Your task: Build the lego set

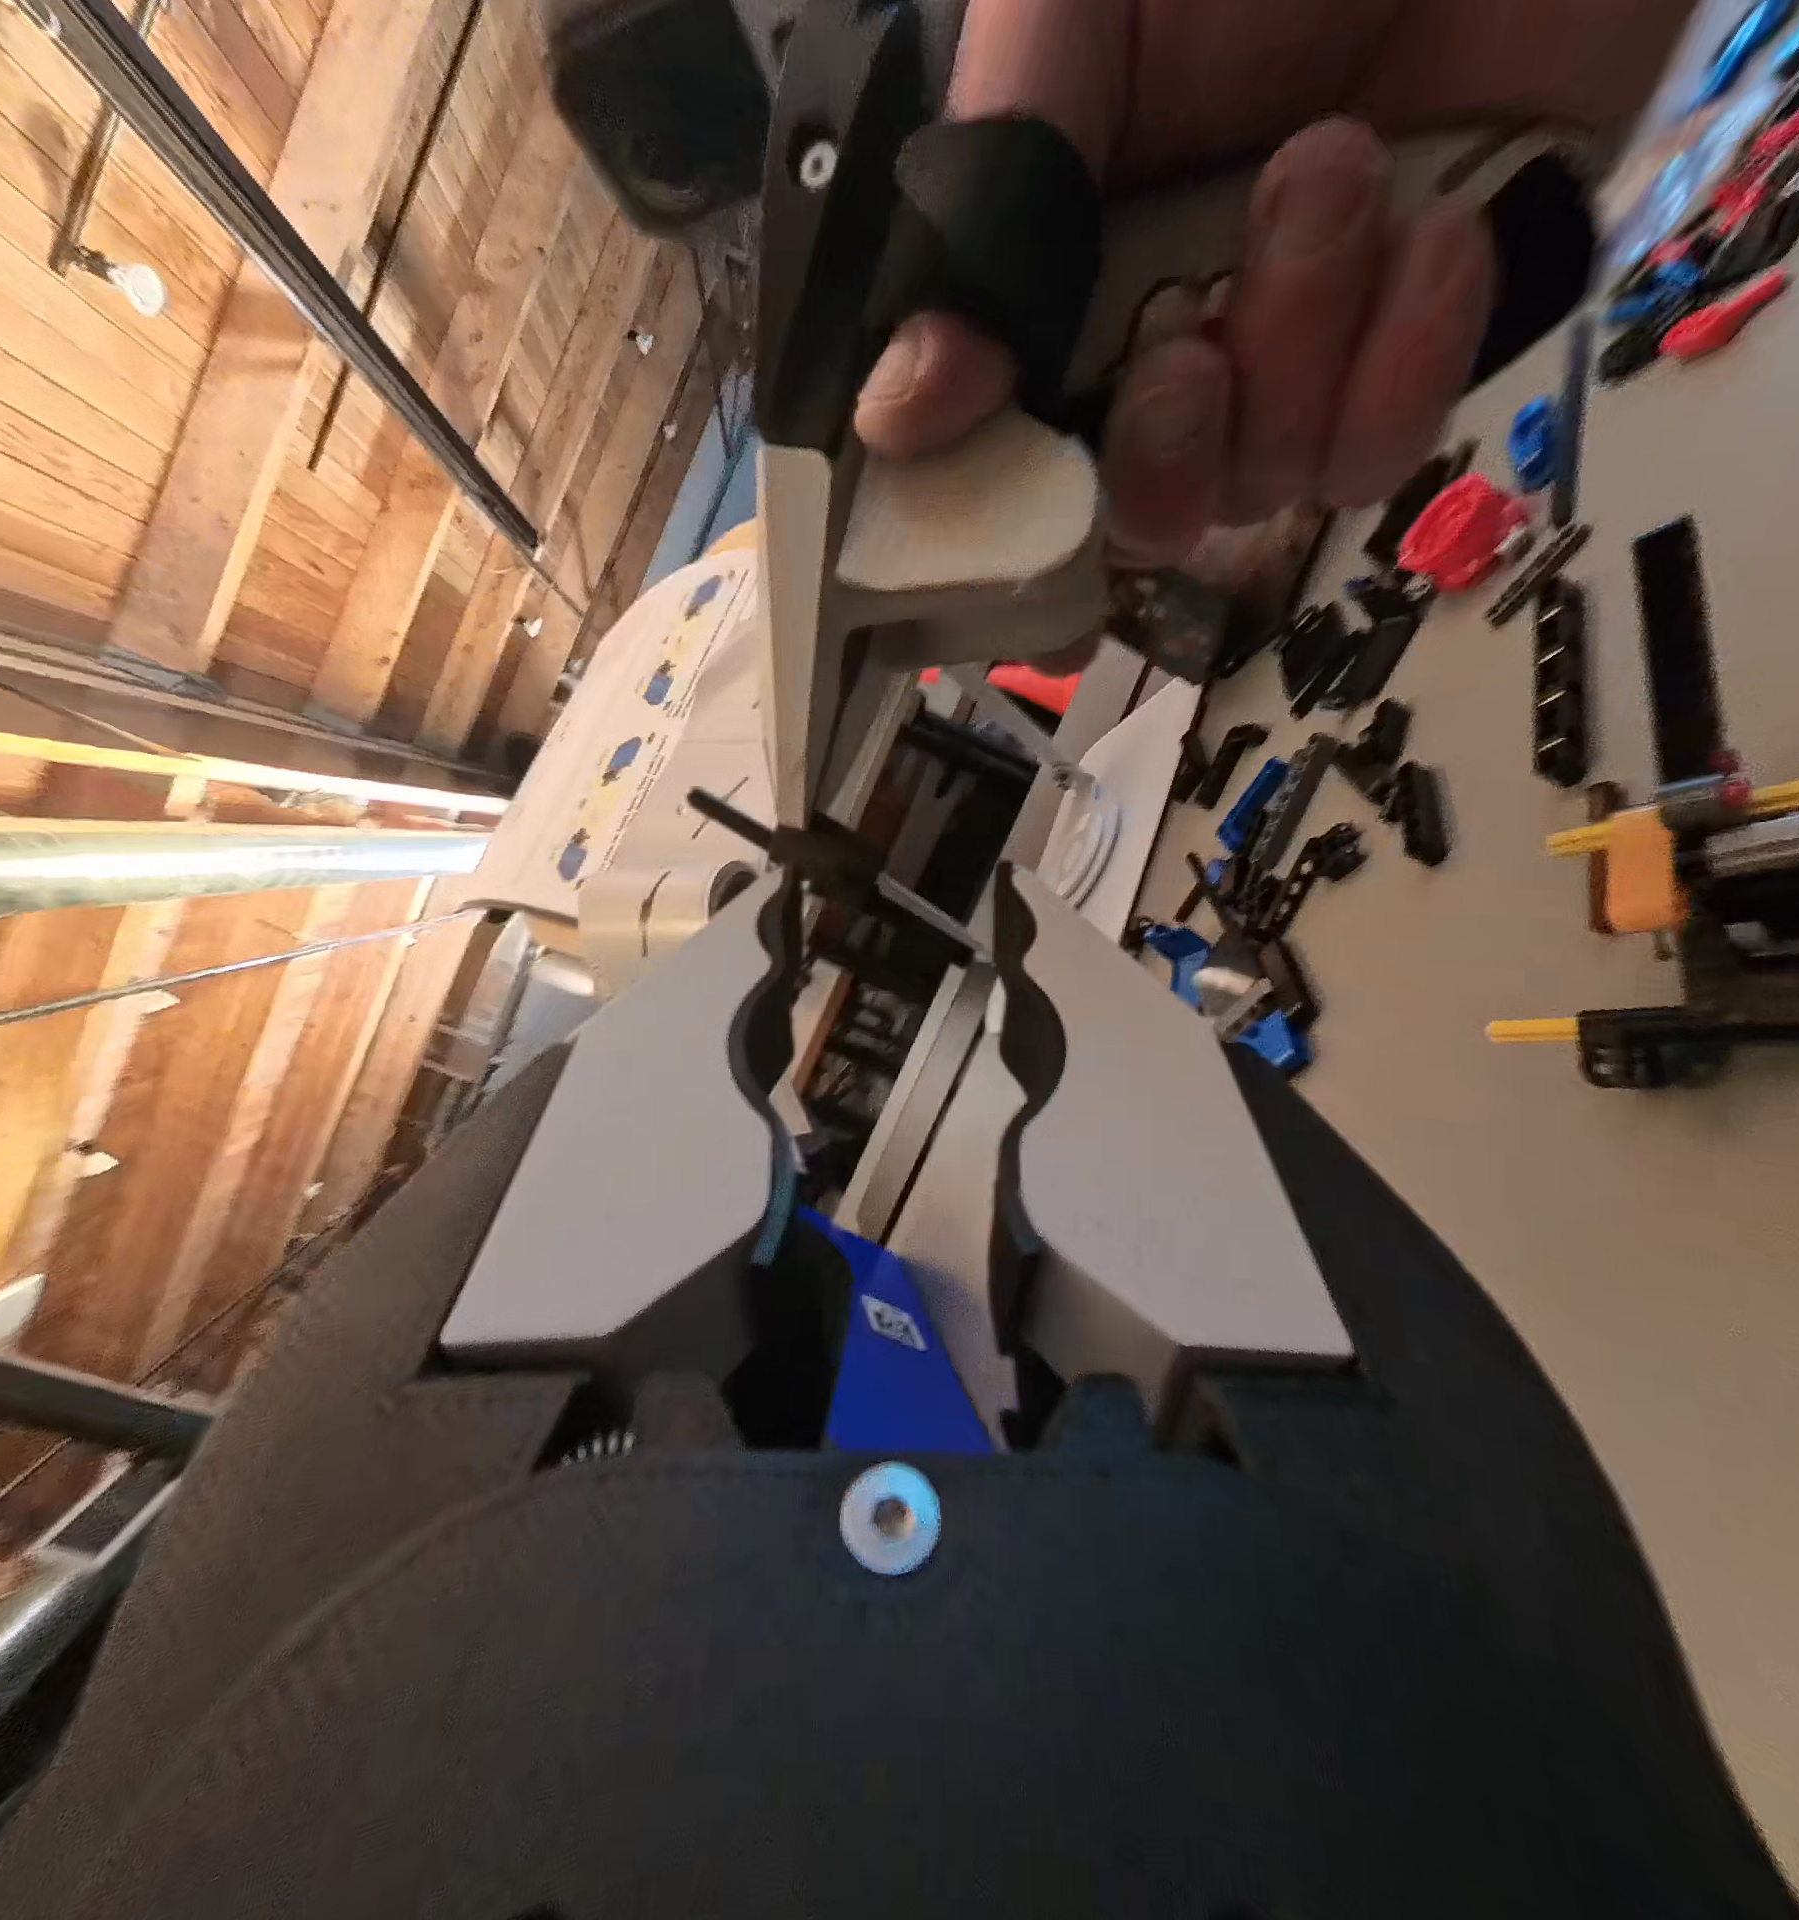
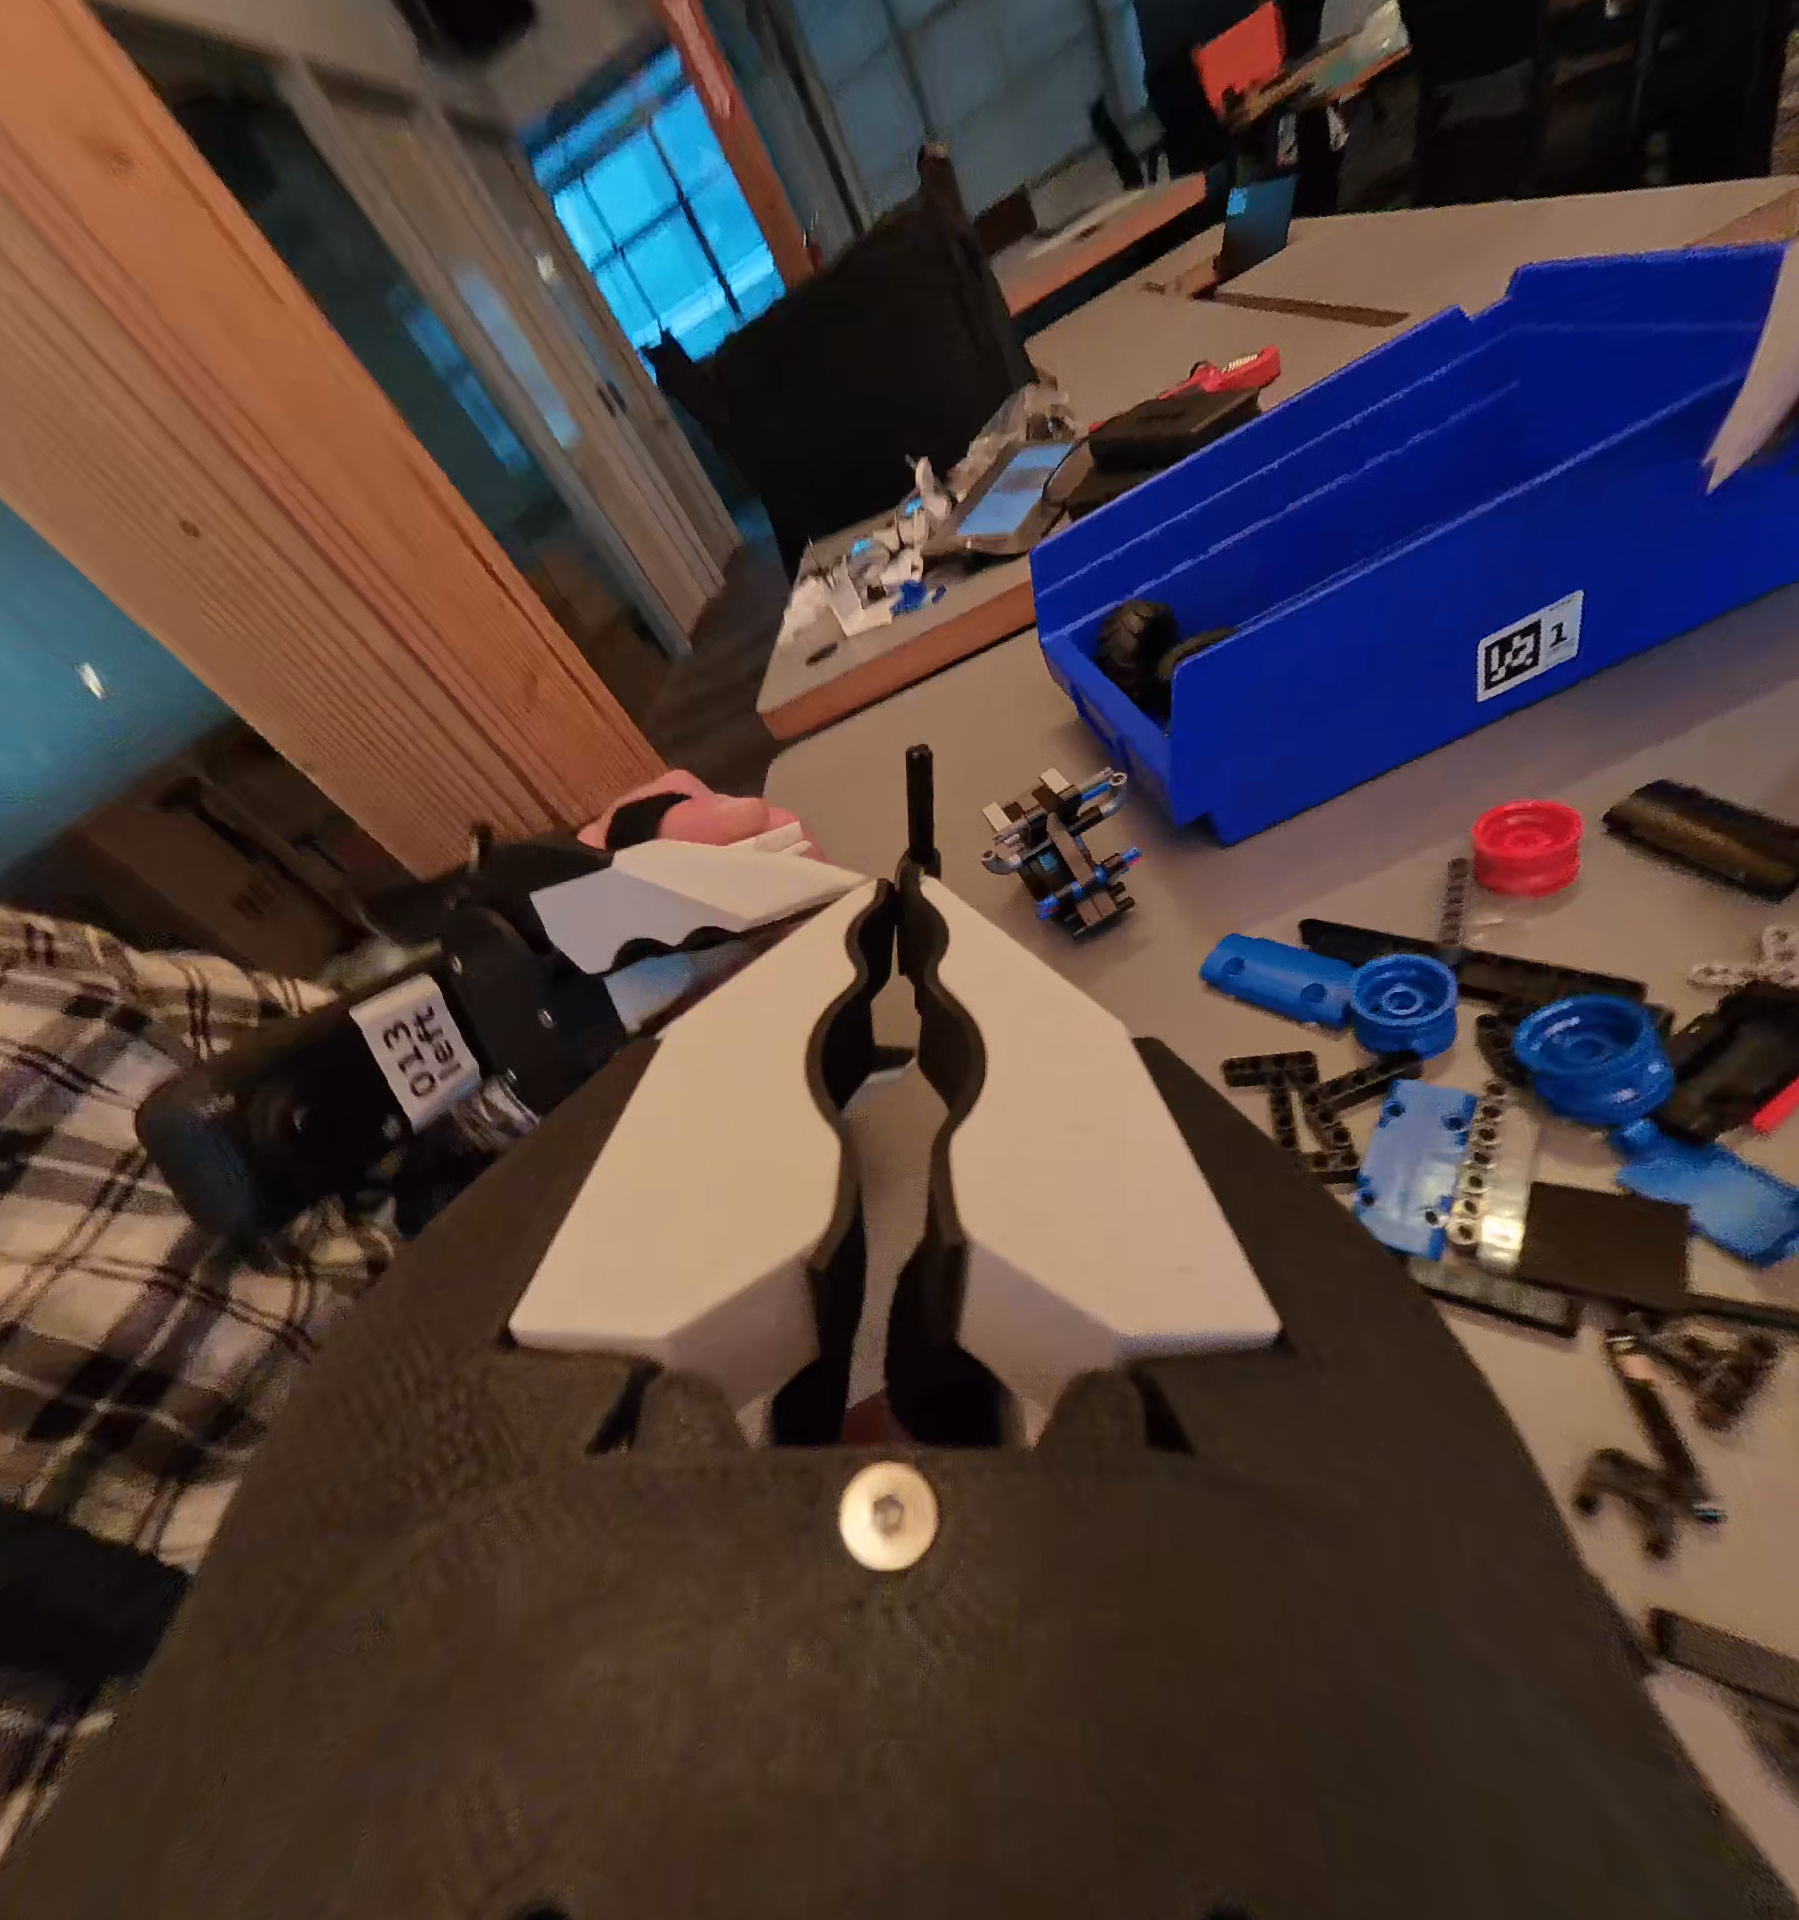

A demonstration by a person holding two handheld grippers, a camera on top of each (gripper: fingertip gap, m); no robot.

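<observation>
The right gripper pinched a black axle upright; the left gripper stood open beside it. Beyond sat one small black-and-blue subassembly — wheels and beams lay loose near the blue bin, so most building remained, I judged.

Your right gripper has white fingers with black inner pads on a black body, and it pinches a black axle. Beyond it, the bin is bright blue with a black-and-white tag. Just beside the bin lies a red wheel; nearer you lie two blue wheels, blue panels and black beams on the grey table. Opposite the bin, your sleeve is black-and-white plaid. Your left gripper shows the same white and black.
</observation>
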